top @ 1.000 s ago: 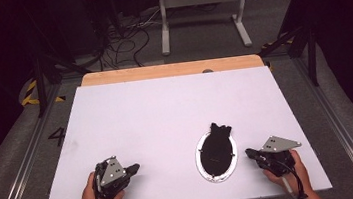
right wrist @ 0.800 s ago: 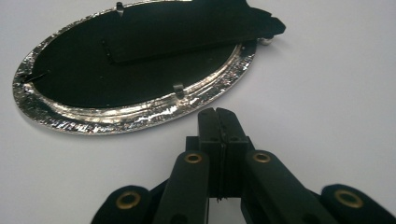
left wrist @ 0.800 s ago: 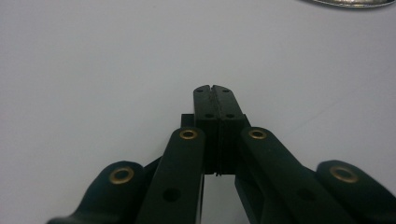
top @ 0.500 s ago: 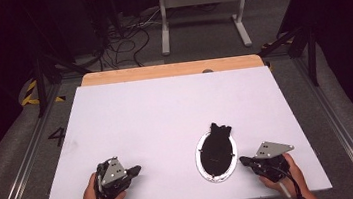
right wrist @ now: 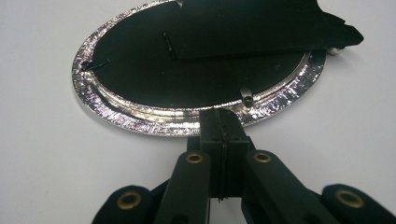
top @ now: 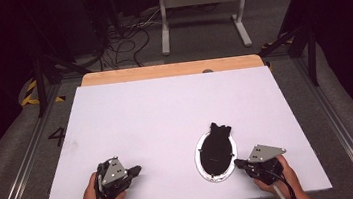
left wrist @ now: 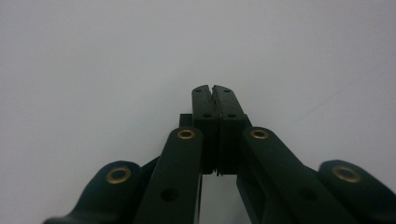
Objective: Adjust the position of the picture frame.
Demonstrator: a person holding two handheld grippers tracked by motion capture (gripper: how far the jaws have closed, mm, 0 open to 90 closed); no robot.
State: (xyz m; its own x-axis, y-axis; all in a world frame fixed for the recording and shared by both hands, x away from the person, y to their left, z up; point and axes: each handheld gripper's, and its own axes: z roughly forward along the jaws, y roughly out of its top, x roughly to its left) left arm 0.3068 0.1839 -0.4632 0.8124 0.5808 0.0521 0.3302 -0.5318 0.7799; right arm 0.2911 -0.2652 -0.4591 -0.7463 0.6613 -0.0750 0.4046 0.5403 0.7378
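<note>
An oval silver tray [right wrist: 140,122] with a dark inside and a black cloth [right wrist: 252,28] across it (rim scratched, shiny) lies near the table's [top: 166,115] front edge, right of the middle. The right gripper [right wrist: 223,122] has its jaws closed, empty, tips at the rim. The left gripper [left wrist: 214,100] is closed too.

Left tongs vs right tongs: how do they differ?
The left tongs sit over bare white table, away from the oval silver tray; the right tongs have their tips at the tray's rim. The left point toward the tray from its left, the right from its right. Both are shut, holding nothing.
</note>
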